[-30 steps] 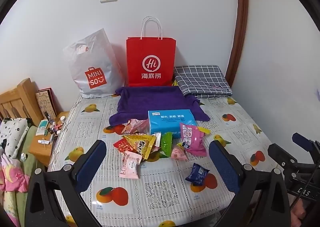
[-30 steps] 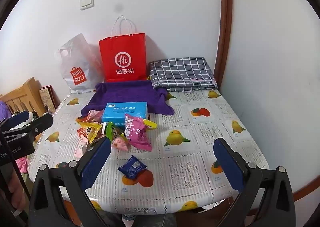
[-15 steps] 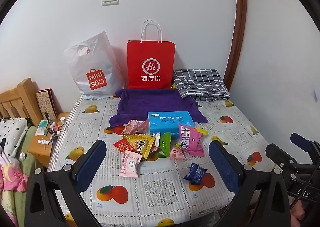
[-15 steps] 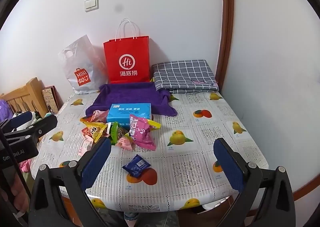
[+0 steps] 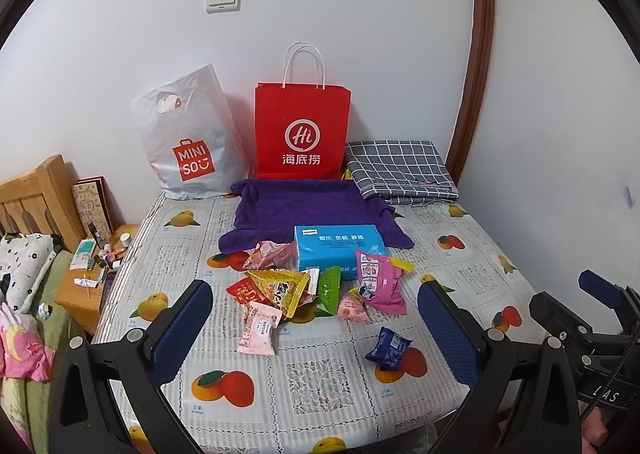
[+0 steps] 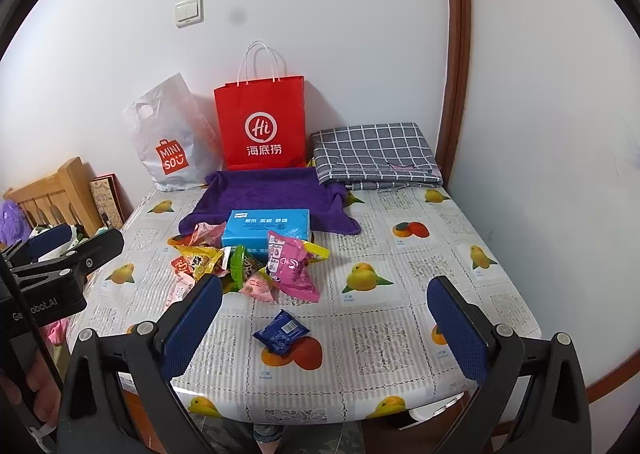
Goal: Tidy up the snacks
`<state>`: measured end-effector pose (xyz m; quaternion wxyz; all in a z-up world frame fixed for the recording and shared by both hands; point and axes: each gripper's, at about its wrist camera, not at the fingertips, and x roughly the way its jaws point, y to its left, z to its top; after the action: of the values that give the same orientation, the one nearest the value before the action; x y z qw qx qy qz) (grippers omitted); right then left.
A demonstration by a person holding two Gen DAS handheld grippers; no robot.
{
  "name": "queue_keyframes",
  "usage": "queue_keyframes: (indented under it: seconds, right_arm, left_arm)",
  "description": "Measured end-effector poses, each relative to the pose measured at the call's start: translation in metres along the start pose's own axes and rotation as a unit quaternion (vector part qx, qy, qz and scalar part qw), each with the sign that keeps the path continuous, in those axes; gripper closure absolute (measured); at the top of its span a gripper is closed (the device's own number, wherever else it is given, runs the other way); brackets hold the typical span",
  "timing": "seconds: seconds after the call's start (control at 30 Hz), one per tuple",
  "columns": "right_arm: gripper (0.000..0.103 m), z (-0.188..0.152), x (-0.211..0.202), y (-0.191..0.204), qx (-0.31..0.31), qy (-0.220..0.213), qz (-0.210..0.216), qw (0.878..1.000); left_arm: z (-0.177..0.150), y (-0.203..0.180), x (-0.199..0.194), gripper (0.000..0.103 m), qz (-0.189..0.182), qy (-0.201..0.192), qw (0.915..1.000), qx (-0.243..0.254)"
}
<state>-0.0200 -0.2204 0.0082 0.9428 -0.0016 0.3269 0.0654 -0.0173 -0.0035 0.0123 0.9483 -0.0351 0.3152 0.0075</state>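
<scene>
1. Our left claw and right claw both gape wide and hold nothing, hanging over the near edge of the surface.
2. Over the last second both have pulled slightly back and up; no snack has moved, so we judge the sorting not yet begun.
3. The navy packet lies alone at 12 o'clock from the right claw, long axis pointing about 2 o'clock.
4. The snack pile sits beyond, against the blue tissue box.

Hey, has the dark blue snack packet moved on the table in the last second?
No. The dark blue snack packet sits on the same printed orange fruit as before; only the cameras shifted.
</scene>
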Motion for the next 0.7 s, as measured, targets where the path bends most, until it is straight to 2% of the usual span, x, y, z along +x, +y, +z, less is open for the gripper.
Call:
queue_keyframes:
  seconds: [0.7]
  right_arm:
    - [0.002, -0.0028, -0.0045, 0.0012, 0.002, -0.003, 0.000, 1.000]
  left_arm:
    - [-0.0019, -0.0015, -0.0004, 0.000, -0.001, -0.002, 1.0000, -0.001]
